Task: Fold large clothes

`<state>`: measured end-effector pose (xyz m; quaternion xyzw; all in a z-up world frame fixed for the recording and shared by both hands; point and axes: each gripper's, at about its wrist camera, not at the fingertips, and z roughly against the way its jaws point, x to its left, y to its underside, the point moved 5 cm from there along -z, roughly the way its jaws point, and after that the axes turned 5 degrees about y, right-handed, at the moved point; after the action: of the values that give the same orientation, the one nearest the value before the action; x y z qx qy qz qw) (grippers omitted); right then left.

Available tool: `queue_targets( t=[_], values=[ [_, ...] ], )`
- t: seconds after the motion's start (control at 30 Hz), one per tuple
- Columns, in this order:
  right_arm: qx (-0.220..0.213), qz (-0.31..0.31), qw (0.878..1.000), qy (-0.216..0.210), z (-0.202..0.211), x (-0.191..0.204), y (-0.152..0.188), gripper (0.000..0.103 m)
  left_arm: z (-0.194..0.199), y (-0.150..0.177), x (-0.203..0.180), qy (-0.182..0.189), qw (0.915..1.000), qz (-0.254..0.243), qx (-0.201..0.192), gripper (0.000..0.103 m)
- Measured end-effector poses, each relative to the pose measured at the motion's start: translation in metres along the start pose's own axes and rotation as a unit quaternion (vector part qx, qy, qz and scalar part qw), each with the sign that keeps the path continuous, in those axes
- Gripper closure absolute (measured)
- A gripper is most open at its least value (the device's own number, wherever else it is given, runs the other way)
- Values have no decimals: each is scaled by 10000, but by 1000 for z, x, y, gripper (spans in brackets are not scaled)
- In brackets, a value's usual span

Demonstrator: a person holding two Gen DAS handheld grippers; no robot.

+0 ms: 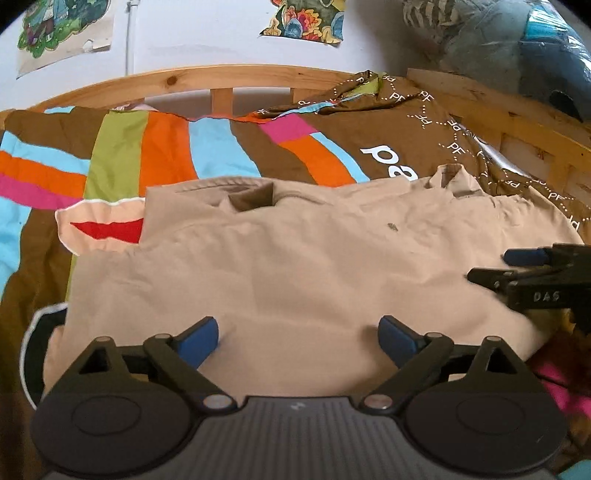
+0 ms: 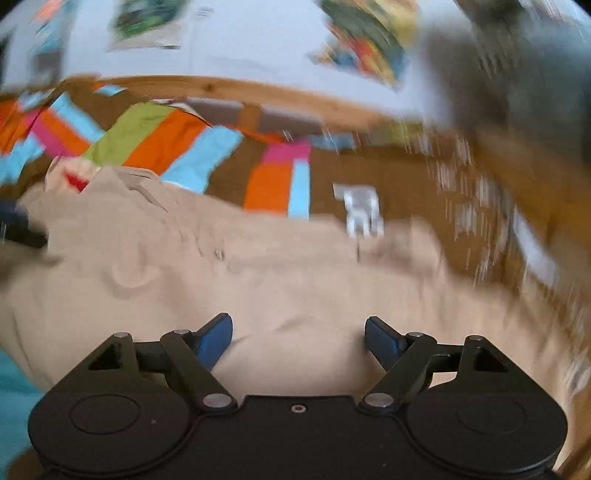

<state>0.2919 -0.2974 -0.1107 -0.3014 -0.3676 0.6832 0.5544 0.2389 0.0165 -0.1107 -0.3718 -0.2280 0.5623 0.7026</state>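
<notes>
Beige fabric garment (image 1: 295, 266), wide, creased and folded over, lies on a bed covered by a brown quilt with orange, blue, green and pink stripes (image 1: 207, 147). All positions below are given relative to this garment.

Left of the garment, a pale patch with a red shape (image 1: 107, 229) on the quilt meets its left edge. Beyond the garment, the quilt runs up to a curved light wooden bed rail (image 1: 192, 79), with a pale wall carrying colourful paper pictures (image 1: 306, 20) behind it.

At the near left edge of the garment, the left gripper (image 1: 298, 334) stands with its jaws spread wide. Its blue pads (image 1: 197, 339) sit on or just above the cloth; which of the two cannot be told. Only flat, uncaught cloth lies between them.

On the far side of the garment, a collar-like opening (image 1: 255, 197) shows darker lining. A small dark mark (image 1: 391, 228) sits right of centre on the top surface.

At the right edge of the garment, the right gripper (image 1: 487, 266) reaches in from the side, seen from the left wrist view. In the right wrist view, which is blurred, the same gripper (image 2: 298, 336) has its jaws well apart above the cloth, with nothing pinched between its blue pads (image 2: 216, 339).

Right of the garment, brown printed fabric with white lettering and dotted lines (image 1: 443, 122) lies against a wooden side rail (image 1: 517, 122).
</notes>
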Motion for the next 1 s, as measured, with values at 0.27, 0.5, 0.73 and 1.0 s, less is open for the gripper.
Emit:
queue_targets(
  t=[0.27,0.5,0.73,1.0],
  values=[
    [-71,-657,9977,-179,30,-22,5,18,61,-6,19,-469,9879,1404,464,6],
    [363,-2151,9759,48,91,-85,49,17,85,26,27,-33,9573,2725,964,3],
    [356,-3453,9376,199,85,-132,68,27,67,47,80,-196,9053,4179,738,29],
    [61,-4456,8925,696,69,-157,71,51,75,44,92,-313,8986,4371,235,87]
  ],
)
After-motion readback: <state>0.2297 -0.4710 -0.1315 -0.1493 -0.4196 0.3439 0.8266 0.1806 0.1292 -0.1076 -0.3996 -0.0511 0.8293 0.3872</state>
